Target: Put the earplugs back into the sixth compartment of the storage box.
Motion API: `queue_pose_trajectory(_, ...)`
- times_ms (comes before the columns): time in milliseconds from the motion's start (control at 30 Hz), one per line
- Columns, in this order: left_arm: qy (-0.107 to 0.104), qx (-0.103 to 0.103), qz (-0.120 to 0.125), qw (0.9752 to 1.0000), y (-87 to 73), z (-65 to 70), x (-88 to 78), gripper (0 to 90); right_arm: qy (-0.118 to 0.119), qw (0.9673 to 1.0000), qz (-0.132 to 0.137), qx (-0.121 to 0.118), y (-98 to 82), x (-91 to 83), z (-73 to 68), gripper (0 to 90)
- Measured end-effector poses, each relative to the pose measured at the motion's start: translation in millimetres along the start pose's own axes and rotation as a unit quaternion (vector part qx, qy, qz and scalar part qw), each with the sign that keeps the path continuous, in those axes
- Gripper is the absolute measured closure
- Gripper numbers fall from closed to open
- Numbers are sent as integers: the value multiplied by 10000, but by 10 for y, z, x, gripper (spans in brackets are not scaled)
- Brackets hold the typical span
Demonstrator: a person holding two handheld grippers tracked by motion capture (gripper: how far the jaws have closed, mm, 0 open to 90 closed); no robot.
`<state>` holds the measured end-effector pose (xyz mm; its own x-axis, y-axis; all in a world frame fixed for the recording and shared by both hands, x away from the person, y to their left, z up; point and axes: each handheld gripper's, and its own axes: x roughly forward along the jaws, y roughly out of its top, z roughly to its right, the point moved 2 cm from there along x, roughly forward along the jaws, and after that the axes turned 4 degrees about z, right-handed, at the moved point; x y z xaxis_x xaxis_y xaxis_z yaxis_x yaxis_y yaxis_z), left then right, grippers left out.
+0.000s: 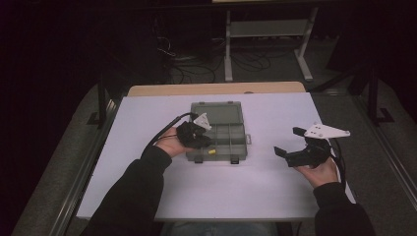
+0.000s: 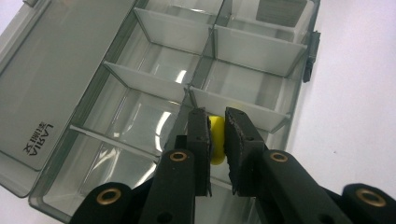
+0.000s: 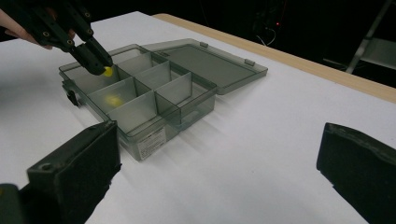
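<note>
The left claw (image 2: 216, 135) is squeezed tight on a small yellow piece (image 2: 215, 140). The piece sits right between the two black pads, and it pokes out a little at the tip. Just under the claw is the grey box (image 1: 239, 129) with its little rooms, and its lid (image 3: 219, 65) lies open flat on the far side. The claw hangs over a room at the near edge of the box, close to a see-through wall. So the room for the piece is straight down from the claw. I think the next move is to go down a bit and let go.

The left hand (image 1: 172, 143) comes in from the side of the box, and the claw tips downward into it.

The right claw (image 1: 290, 144) is well apart from the box, off to the other side, above the white worktop (image 1: 275, 196). Its pads are wide apart and hold nothing. The right hand (image 1: 322, 169) rests with the palm up. The left hand is much nearer to the box.
</note>
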<state>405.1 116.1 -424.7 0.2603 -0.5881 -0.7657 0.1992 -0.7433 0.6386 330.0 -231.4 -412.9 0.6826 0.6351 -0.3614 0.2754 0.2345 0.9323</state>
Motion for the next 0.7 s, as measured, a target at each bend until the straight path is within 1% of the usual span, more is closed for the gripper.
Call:
queue_pose_trajectory(100,-21,-27,70,10000,-8,-11,7,792,2,10000,-3,-1,0,0,0,0)
queue_pose_trajectory(167,-69,-80,111,9999,-7,-17,-15,732,-6,10000,-4,3,0,-3,-1,0)
queue_pose_trajectory(300,19,-111,332,9994,-8,-23,-86,610,0,10000,-7,13,-2,-7,1,0)
queue_pose_trajectory(367,14,-162,451,9988,-12,-28,-130,571,-5,10000,-16,14,-2,-9,-1,0)
queue_pose_trajectory(433,30,-195,545,9983,-21,-35,-169,499,-8,10000,-11,12,0,-13,-5,0)
queue_pose_trajectory(467,48,-199,597,9980,-26,-38,-192,462,-10,10000,-7,12,1,-13,-6,0)
queue_pose_trajectory(533,110,-144,735,9971,-37,-40,-240,401,-9,10000,-19,13,-1,-12,-8,0)
queue_pose_trajectory(567,93,-168,801,9966,-42,-44,-264,366,-7,10000,-27,13,-2,-11,-6,0)
queue_pose_trajectory(633,131,-196,885,9958,-51,-48,-302,323,-10,10000,-27,23,-5,-11,-4,0)
queue_pose_trajectory(700,156,-219,961,9950,-64,-58,-341,254,-16,10000,-25,40,-7,-15,-1,0)
